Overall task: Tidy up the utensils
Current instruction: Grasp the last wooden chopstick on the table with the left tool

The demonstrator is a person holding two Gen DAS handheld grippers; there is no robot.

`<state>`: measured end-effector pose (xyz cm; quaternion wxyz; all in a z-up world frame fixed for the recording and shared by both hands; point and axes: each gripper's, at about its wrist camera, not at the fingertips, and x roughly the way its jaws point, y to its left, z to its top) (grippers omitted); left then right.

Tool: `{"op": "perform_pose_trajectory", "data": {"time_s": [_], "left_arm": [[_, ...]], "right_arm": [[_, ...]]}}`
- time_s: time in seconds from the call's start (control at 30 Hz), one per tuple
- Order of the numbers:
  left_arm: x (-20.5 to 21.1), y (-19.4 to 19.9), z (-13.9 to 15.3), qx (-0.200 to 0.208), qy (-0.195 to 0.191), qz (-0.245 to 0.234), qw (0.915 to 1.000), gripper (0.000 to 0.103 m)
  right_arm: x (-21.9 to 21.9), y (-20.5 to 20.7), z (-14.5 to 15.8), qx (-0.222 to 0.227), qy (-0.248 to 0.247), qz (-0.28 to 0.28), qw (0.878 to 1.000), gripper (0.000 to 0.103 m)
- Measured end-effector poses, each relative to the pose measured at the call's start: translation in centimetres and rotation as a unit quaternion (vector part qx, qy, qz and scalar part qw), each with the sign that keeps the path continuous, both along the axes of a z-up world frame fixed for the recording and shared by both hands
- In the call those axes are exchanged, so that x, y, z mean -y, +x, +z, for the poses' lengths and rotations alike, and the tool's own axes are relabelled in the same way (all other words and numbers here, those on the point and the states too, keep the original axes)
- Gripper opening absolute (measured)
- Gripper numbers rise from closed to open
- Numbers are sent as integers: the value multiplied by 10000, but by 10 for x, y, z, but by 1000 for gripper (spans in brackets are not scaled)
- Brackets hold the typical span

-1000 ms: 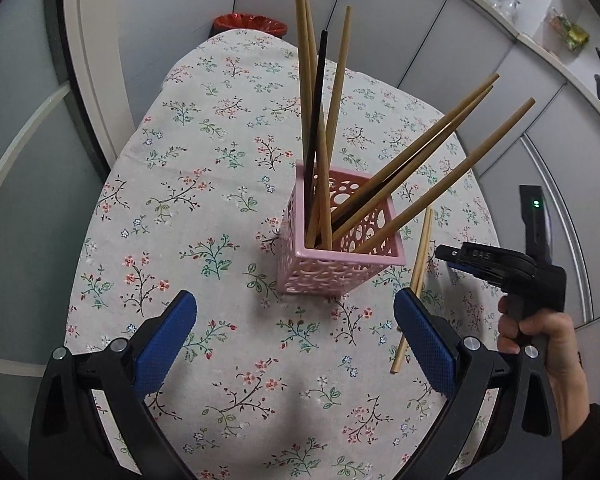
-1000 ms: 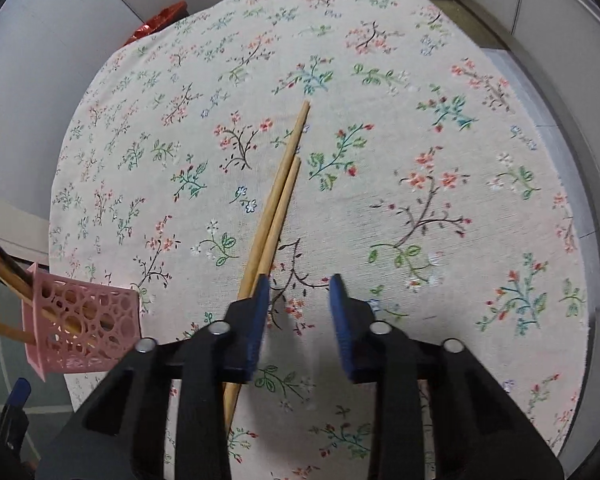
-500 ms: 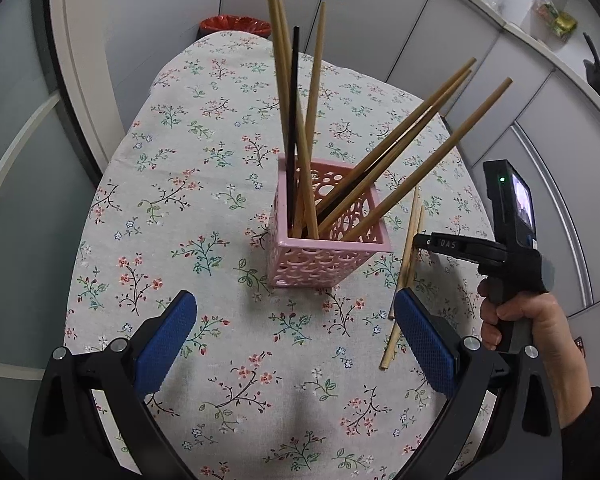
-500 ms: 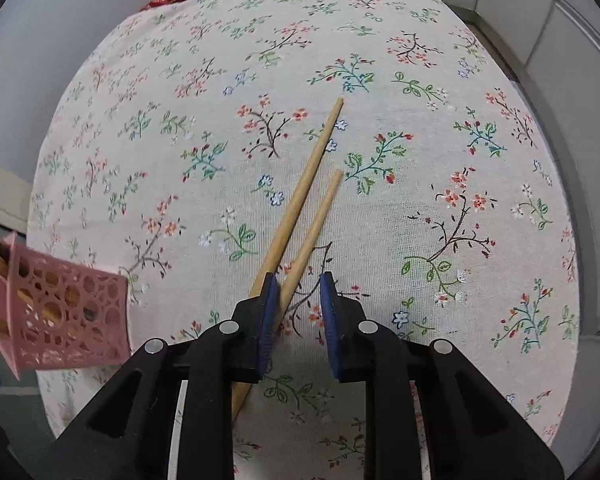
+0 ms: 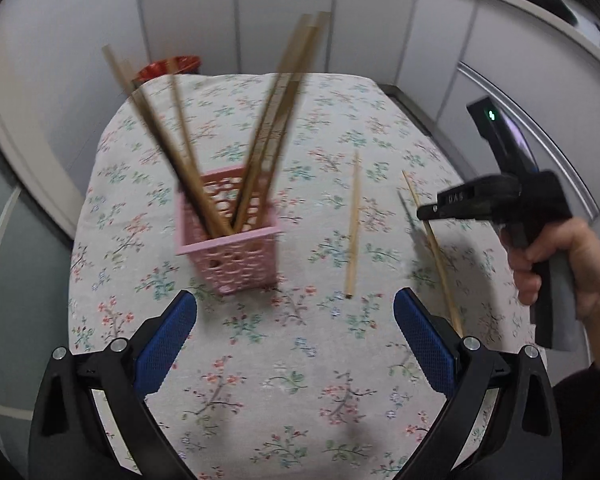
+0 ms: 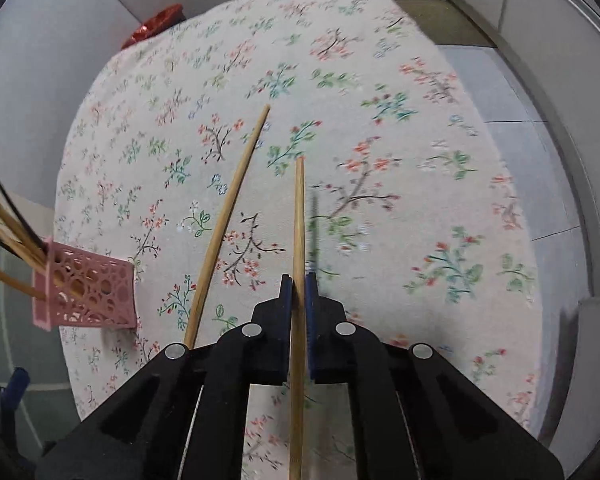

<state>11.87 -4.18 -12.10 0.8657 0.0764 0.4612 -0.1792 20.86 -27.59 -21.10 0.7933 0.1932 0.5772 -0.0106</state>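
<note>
A pink perforated holder (image 5: 230, 236) (image 6: 86, 294) stands on the floral tablecloth with several wooden chopsticks and a dark one leaning out of it. My right gripper (image 6: 299, 280) is shut on a wooden chopstick (image 6: 299, 216), lifted off the cloth; the same chopstick (image 5: 434, 240) shows in the left wrist view at the right gripper (image 5: 424, 213). A second chopstick (image 6: 228, 216) (image 5: 354, 224) lies flat on the cloth, between the holder and the held one. My left gripper (image 5: 296, 336) stands open above the near part of the table, in front of the holder, holding nothing.
The round table (image 5: 260, 380) has white cabinet walls close behind it and to the right. A red object (image 5: 168, 68) (image 6: 156, 26) sits beyond the far edge. A person's hand (image 5: 560, 264) grips the right tool's handle at the right.
My right gripper closed onto one of the two chopsticks and raised it off the cloth, apart from the other. The left gripper's view swung, so the holder now appears further left and blurred.
</note>
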Motion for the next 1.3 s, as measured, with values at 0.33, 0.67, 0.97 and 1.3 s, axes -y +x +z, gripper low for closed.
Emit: {"op": "perform_pose_trajectory", "data": {"time_s": [0.33,0.67,0.97,1.3], "left_arm": [[92,24,-34,-525,404,-546,9963,65],[143,128,-77,-864,525,143,9948,35],[173,189,-103,-789,1050,123,9913,26],[160,179,-114,-1180,863,46,9892,6]], "right_arm": [[51,-28,11,189,250,-271,9991,6],[70,-37,13,228,447,-276,9984,5],[68,-32,16,243,656,-236,9973,6],[75,-33,14,201,565,-355,9976,6]]}}
